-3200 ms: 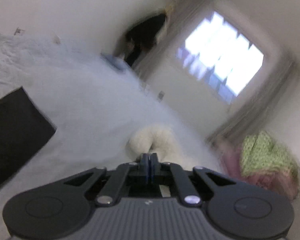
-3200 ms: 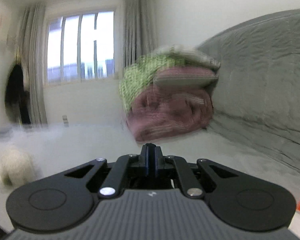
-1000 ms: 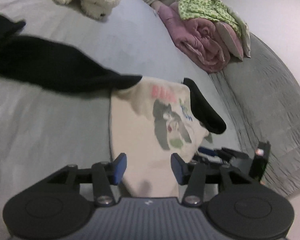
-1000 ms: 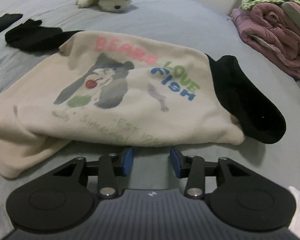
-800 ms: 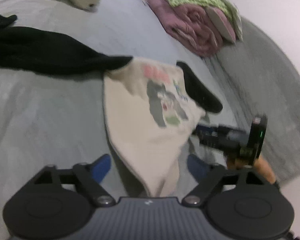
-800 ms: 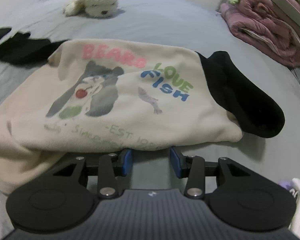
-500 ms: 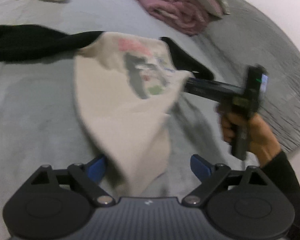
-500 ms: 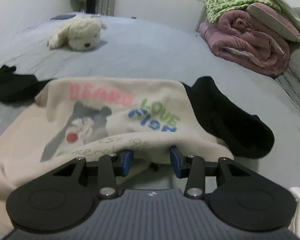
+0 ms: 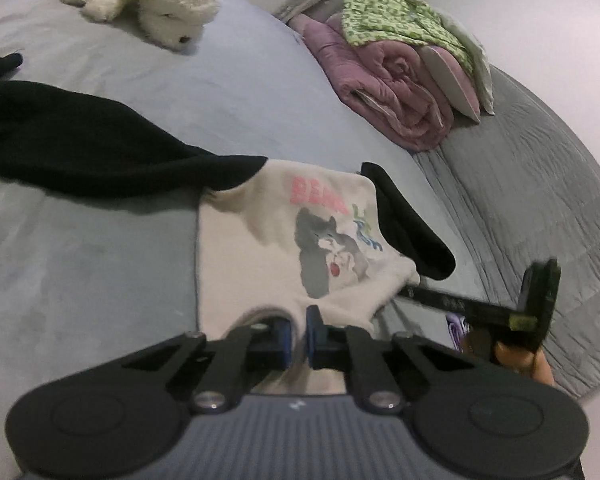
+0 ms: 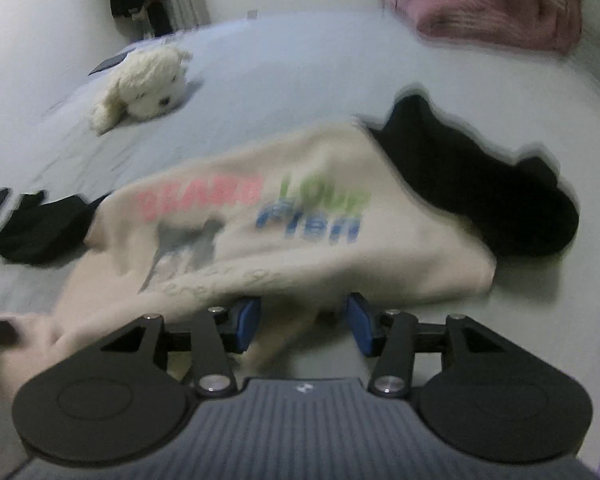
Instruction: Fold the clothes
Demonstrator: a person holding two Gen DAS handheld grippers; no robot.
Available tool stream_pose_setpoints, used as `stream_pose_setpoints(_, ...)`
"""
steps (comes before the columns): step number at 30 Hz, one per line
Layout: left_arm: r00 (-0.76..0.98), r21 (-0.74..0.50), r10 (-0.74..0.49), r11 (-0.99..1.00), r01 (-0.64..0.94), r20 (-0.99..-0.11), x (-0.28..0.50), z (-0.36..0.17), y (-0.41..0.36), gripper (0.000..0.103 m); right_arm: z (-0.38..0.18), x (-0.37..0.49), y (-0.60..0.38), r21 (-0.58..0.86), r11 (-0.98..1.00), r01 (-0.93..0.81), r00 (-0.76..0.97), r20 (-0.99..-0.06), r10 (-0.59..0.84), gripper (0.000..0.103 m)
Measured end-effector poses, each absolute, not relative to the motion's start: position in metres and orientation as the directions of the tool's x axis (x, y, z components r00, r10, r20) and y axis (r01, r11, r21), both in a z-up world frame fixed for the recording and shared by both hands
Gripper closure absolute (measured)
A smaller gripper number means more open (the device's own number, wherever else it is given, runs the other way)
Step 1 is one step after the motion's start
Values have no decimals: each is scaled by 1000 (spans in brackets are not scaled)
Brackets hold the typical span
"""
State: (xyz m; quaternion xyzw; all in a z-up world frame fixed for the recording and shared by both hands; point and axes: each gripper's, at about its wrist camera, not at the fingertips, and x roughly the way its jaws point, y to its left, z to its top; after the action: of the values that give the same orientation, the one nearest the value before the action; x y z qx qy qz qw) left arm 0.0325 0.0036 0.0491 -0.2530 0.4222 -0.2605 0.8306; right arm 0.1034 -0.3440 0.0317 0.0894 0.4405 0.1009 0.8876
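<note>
Nearest to me, the left hand-held gripper (image 9: pixel 297 334) is clamped on the near hem of the cream sweatshirt (image 9: pixel 268 248); cloth is pinched betw. the blue pads (image 9: pixel 284 336) and bunches up just above them. On the right wrist view the right hand-held gripper (image 10: pixel 303 322) has its jaws opening, pads (image 10: pixel 246 318) well apart, w/ a fold of the hem hanging betw. them but not pressed, as far as I can tell thru the blur. So I have one corner, not the other.

The sweatshirt lies face-up on the bed (image 9: pixel 100 248), print showing, bottom edge toward me. Its black sleeves spread out to either side: left sleeve (image 9: pixel 80 148) stretched long across the bed, right sleeve (image 9: pixel 412 232) shorter, curled beside the body.

My read: I'm at the grab-the-hem step, i.e. start of the first fold. Next I'd want the right jaws to close on the hem at the matching spot, approx. level w/ the left, then lift both together and carry the hem up toward the collar. Sleeves prob. need tucking in first, else they stick out of the fold.

Further off: a white plush dog (image 9: pixel 148 4) on the bed, and a rolled pink quilt (image 9: pixel 392 92) w/ a green patterned cloth (image 9: pixel 392 20) on top by the headboard.
</note>
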Motion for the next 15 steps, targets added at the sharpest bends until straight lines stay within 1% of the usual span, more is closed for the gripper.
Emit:
stream_pose_setpoints(2, 512, -635, -642, 740, 221, -570, 32, 51, 3, 96, 22, 101, -354, 353, 935, -37, 560, -768, 312, 50)
stream_pose_setpoints(3, 516, -633, -639, 742, 221, -570, 33, 52, 3, 97, 19, 101, -354, 388, 921, -20, 563, -758, 331, 49)
stream_pose_setpoints(4, 521, -632, -636, 744, 218, -569, 33, 53, 4, 97, 17, 102, -350, 416, 909, -11, 574, -742, 346, 50)
stream_pose_setpoints(5, 527, -630, -632, 746, 215, -568, 33, 53, 6, 97, 15, 102, -347, 443, 896, -3, 586, -726, 361, 55)
stream_pose_setpoints(6, 535, -629, -627, 748, 212, -567, 34, 54, 7, 97, 12, 103, -341, 443, 897, -2, 588, -725, 359, 70)
stream_pose_setpoints(7, 542, -626, -621, 752, 208, -566, 35, 54, 9, 97, 10, 104, -333, 428, 904, -5, 586, -731, 349, 78)
stream_pose_setpoints(8, 548, -621, -615, 756, 204, -568, 35, 54, 11, 97, 11, 103, -327, 392, 920, -14, 591, -739, 324, 81)
stream_pose_setpoints(9, 551, -617, -608, 761, 200, -571, 36, 55, 13, 98, 13, 101, -324, 377, 926, -15, 595, -741, 311, 91)
stream_pose_setpoints(11, 561, -604, -592, 773, 193, -579, 37, 57, 17, 98, 20, 97, -328, 387, 922, 3, 601, -737, 308, 94)
stream_pose_setpoints(15, 572, -561, -550, 808, 180, -608, 34, 68, 26, 98, 51, 70, -356, 454, 890, 43, 659, -683, 317, 94)
